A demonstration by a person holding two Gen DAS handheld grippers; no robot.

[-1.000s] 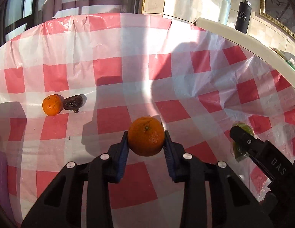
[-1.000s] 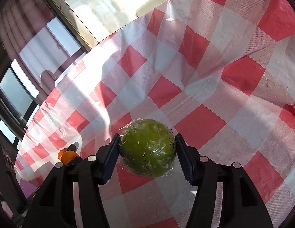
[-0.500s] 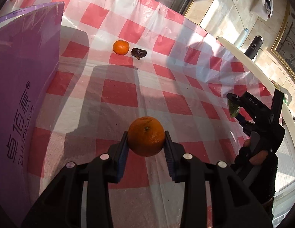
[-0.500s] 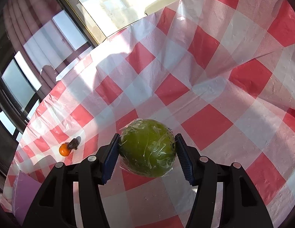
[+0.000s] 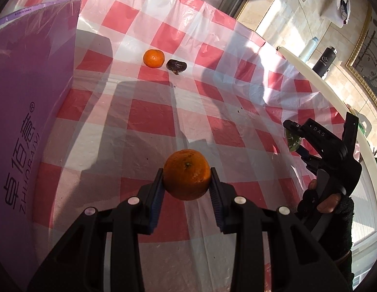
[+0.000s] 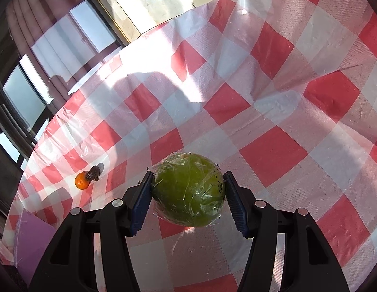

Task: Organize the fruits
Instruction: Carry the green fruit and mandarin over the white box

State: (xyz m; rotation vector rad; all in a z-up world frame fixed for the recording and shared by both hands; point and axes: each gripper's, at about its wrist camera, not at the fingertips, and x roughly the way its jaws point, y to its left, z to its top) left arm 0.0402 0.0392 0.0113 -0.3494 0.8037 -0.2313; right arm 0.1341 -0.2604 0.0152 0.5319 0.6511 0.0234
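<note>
Gripping a mandarin (image 5: 186,174) mid-air, left gripper (image 5: 186,189) is clamped w/ pads at its widest part. Right gripper (image 6: 188,192) squeezes a film-wrapped green citrus (image 6: 188,189) above the checkered tablecloth (image 6: 273,150). Risk: film is slick, fruit could slip & roll. Second mandarin (image 5: 153,58) & date (image 5: 176,65) lie far off, near purple box (image 5: 30,112).

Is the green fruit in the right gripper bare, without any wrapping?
No, the green fruit in the right gripper is covered in crinkled clear plastic film.
</note>
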